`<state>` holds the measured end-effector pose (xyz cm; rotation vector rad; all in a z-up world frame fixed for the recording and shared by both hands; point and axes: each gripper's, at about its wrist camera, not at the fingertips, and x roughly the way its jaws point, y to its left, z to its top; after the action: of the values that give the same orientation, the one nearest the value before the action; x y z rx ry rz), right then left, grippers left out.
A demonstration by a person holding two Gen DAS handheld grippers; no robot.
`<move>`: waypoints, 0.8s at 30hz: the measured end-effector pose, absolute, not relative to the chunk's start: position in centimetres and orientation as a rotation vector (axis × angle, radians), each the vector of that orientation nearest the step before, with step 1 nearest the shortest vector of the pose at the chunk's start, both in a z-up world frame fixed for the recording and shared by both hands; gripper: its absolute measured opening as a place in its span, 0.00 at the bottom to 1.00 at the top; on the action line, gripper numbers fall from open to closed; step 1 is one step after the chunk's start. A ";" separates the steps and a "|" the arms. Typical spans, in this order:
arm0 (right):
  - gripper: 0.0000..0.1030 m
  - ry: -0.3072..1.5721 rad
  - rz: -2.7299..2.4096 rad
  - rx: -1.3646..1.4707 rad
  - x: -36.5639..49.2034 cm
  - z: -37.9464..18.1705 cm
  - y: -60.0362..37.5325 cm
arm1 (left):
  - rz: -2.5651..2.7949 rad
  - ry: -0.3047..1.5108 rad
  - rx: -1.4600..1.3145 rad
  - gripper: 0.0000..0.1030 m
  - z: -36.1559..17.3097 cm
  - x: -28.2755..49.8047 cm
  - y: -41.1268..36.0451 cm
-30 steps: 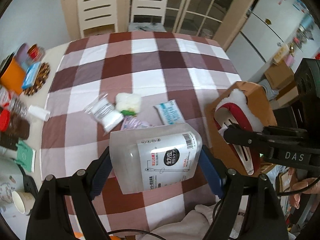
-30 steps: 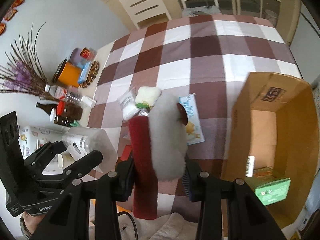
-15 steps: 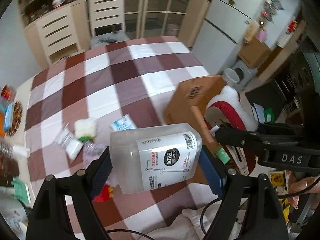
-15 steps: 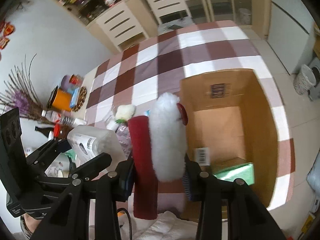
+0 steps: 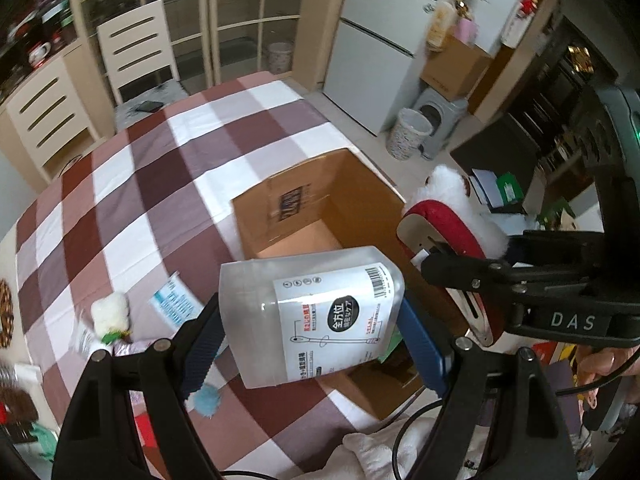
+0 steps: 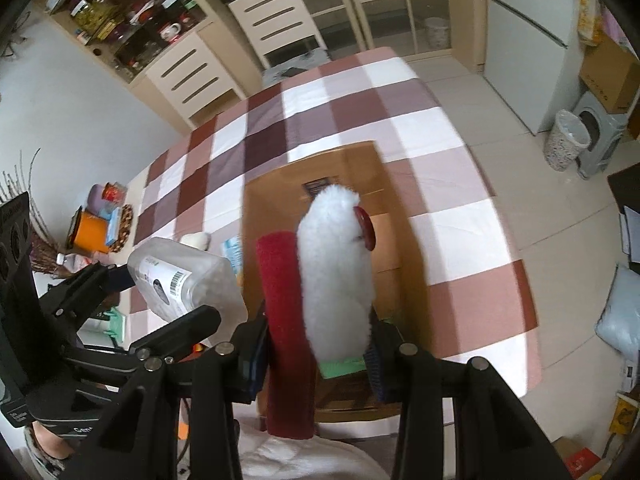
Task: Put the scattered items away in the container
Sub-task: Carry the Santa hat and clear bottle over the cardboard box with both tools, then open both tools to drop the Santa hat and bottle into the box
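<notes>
Since a second ago the cardboard box has slid under your left gripper, which clamps the clear tub by its sides; open box just ahead. Your right gripper pinches the red slipper directly above the box, clear of its rim.

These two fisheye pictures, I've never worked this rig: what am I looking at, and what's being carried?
No robot arm here: a person holds a two-finger gripper in each hand, each with a camera looking along its fingers. The left-wrist view shows the left gripper shut on a clear plastic container with a printed label. The right-wrist view shows the right gripper shut on a red slipper with white fleece lining. Both hang over an open cardboard box on a table with a checked cloth. Small packets and a white fluffy item lie on the cloth.
</notes>
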<state>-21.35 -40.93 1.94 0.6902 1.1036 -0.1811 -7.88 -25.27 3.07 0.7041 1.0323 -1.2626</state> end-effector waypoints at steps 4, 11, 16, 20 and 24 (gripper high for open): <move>0.39 1.105 -0.207 0.690 -21.9 1.5 -42.0 | -1.278 1.040 0.730 0.81 2.4 -8.9 -26.6; 0.39 1.120 -0.232 0.675 -22.0 0.6 -42.8 | -1.285 1.068 0.776 0.81 0.8 -10.2 -28.3; 0.39 1.135 -0.244 0.661 -22.1 0.1 -43.1 | -1.286 1.086 0.808 0.81 -0.3 -10.8 -29.2; 0.39 1.148 -0.232 0.662 -22.0 -0.4 -43.2 | -1.283 1.099 0.829 0.81 -1.1 -11.1 -29.6; 0.39 1.165 -0.216 0.652 -21.5 -0.8 -42.8 | -1.268 1.117 0.842 0.81 -1.8 -10.9 -29.8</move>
<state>-21.55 -42.84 -0.84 0.6519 1.1651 -0.2156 -10.90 -29.85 -1.76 0.8422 1.1165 -1.2677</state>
